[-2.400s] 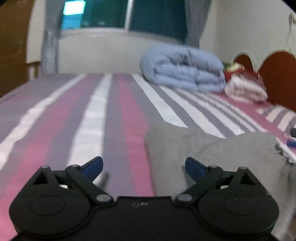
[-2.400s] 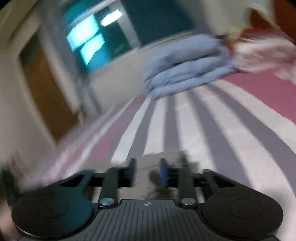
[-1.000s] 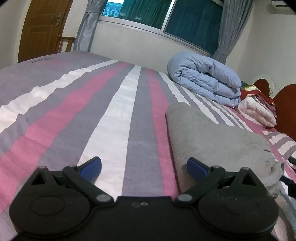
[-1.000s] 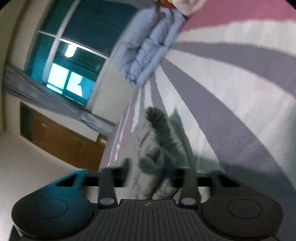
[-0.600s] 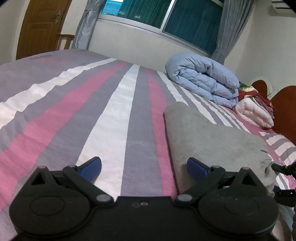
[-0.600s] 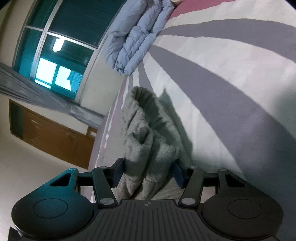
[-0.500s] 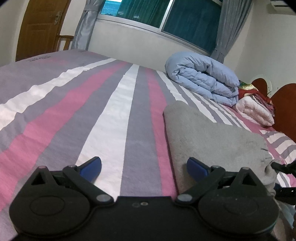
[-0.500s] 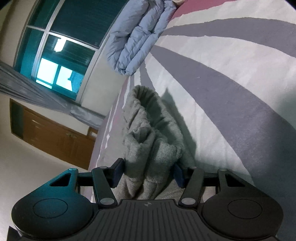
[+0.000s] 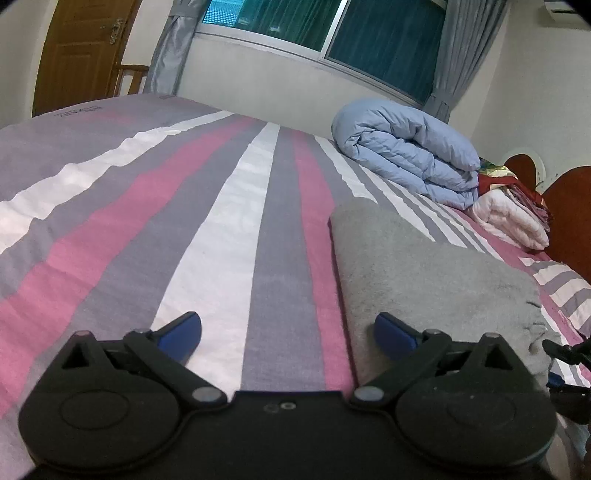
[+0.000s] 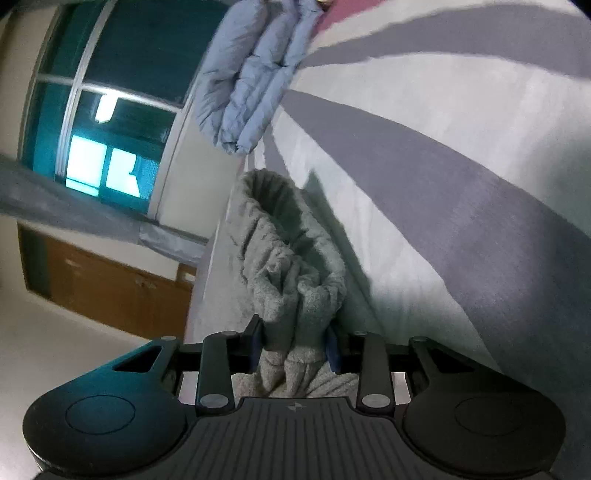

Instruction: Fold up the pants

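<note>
Along the right-hand edge of the left wrist view, at about four o'clock, the right gripper (image 9: 565,360) is showing only as a few black tips, its body cut off by the frame. The folded grey pants (image 9: 424,273) are lying on the striped bedspread (image 9: 221,221), their near end hidden behind the left gripper (image 9: 288,330), whose jaws are standing wide apart over the sheet and holding nothing. From the right wrist view, rolled hard over, the right gripper (image 10: 293,345) is pinching the bunched waistband end of the pants (image 10: 284,251); its jaws have just been closing, and compared with half a second ago the blue pads are sitting closer together, squeezing the fleece into a narrower wad. The left view is looking the same as half a second ago. The pants' long axis is running from the six o'clock foreground away toward twelve o'clock, roughly parallel to the stripes, with the rounded fold at the far end. Beyond, at one o'clock, a rolled blue quilt (image 9: 402,147) is resting near the window (image 9: 351,33).
</note>
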